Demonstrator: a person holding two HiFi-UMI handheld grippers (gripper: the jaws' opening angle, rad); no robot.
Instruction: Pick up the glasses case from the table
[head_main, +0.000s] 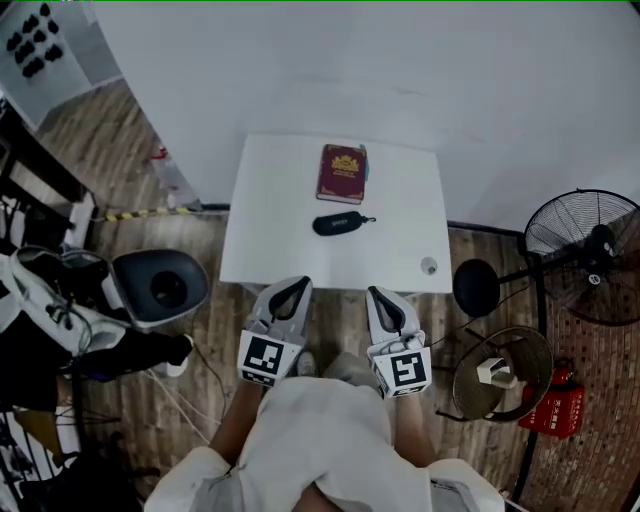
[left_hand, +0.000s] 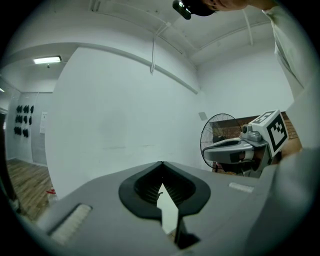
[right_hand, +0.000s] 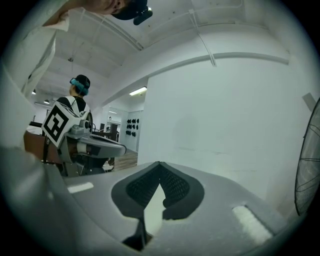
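Your left gripper (head_main: 297, 284) is shut. In the left gripper view its two tips meet at the front. Only the moulded hollow behind them stays open, showing a sliver of white, and nothing sits between the pads. Your right gripper (head_main: 378, 292) is closed the same way: in the right gripper view the tips are pressed together and nothing is gripped. Neither gripper touches anything.

You are holding both side by side at the near edge of the white table (head_main: 275, 210), the left one toward the near-left part and the right one toward the near-right part. Their tips reach about as far as that edge and both point across the top. Each gripper shows in the other's view, with its marker cube at the back.

The glasses case (head_main: 338, 223) lies on the table about at its middle. It is dark and oval, with its long side running across and a small loop at its right end. It is well apart from both grippers and neither has reached it.

Just beyond the case, toward the table's far edge, lies a dark red booklet (head_main: 342, 173), close to the case but not touching it. A small round object (head_main: 429, 266) rests near the table's near-right corner. A standing fan (head_main: 585, 255) is on the floor off the table's right side.
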